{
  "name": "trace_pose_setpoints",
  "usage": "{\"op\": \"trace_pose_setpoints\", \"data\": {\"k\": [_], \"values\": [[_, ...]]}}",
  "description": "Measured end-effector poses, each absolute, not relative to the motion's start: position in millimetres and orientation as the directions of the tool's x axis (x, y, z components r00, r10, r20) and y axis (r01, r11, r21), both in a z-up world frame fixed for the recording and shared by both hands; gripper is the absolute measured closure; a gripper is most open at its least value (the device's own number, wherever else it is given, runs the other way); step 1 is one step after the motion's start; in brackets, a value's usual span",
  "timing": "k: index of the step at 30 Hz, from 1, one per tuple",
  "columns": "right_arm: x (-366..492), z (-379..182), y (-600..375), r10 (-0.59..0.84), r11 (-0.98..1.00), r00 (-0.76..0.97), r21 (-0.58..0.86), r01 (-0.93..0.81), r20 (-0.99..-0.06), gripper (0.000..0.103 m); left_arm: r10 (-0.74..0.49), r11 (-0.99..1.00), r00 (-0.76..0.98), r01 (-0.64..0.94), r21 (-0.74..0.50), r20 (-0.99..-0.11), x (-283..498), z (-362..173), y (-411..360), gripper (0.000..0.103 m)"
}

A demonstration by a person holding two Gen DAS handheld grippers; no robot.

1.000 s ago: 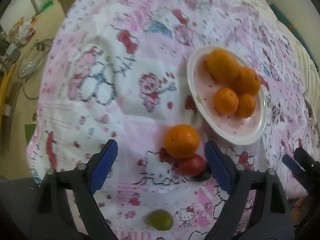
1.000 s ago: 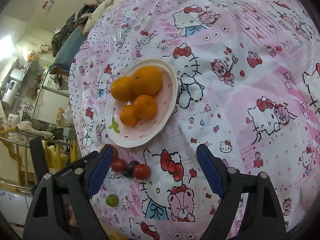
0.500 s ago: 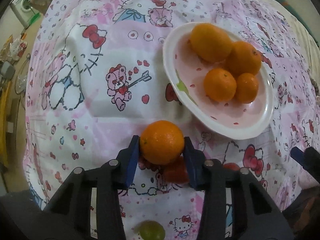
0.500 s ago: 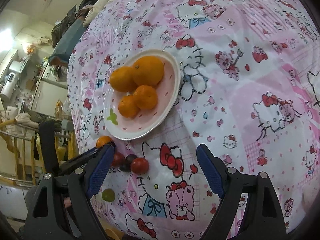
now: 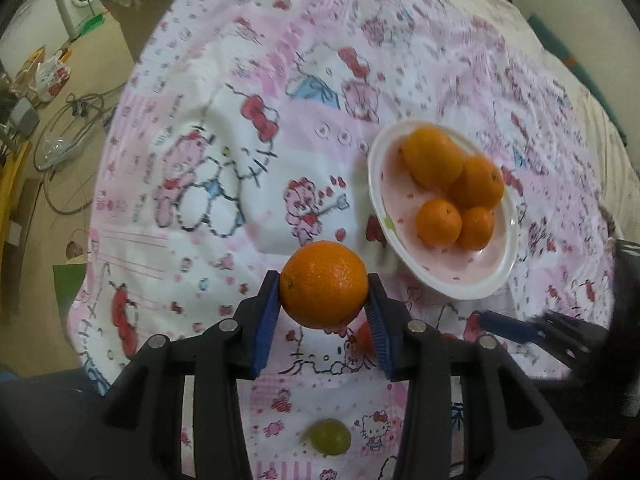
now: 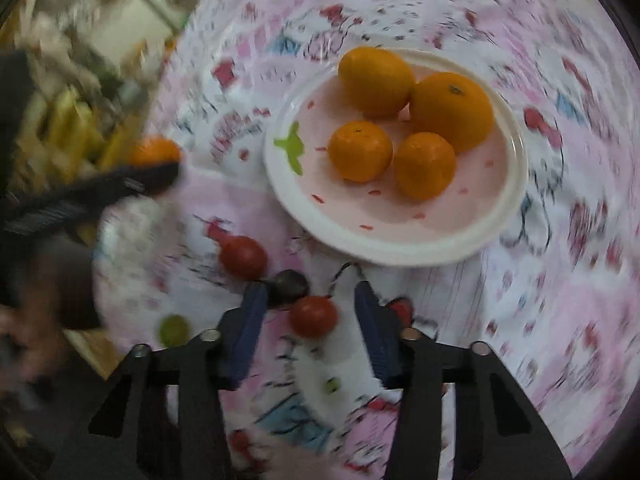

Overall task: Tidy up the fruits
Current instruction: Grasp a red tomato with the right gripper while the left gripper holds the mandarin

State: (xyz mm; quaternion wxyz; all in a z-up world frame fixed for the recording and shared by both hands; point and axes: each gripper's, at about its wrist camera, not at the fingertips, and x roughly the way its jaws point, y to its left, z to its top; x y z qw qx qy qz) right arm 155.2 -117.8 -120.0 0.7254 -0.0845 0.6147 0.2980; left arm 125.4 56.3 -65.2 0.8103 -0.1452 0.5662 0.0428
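Pink cartoon-print cloth covers the whole surface. On it sits a white plate with 4 oranges piled in it. Left gripper has its jaws clamped on a 5th orange, held up off the cloth, just beside the plate. Right gripper is closing its jaws around a red tomato, pads not touching it yet. Another tomato and a dark fruit sit close by, plus a small green fruit near the edge.
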Motion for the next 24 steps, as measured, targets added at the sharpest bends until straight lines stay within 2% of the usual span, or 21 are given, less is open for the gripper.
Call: {"op": "trace_pose_setpoints", "data": {"k": [5, 14, 17, 24], "values": [[158, -139, -92, 0.211, 0.758, 0.072, 0.117, -0.641, -0.975, 0.06, -0.137, 0.938, 0.361, -0.253, -0.239, -0.922, 122, -60, 67, 0.065], [147, -142, -67, 0.12, 0.625, -0.011, 0.084, -0.776, -0.993, 0.061, -0.214, 0.904, 0.361, -0.28, -0.324, -0.908, 117, -53, 76, 0.065], [135, -149, -57, 0.051, 0.554, 0.028, 0.005, -0.832, -0.998, 0.062, -0.222, 0.905, 0.369, -0.265, -0.332, -0.902, 118, -48, 72, 0.065], [146, -146, -48, 0.077, 0.51, 0.079, -0.029, -0.859, -0.994, 0.063, -0.221, 0.909, 0.366, -0.259, -0.327, -0.904, 119, -49, 68, 0.065]]}}
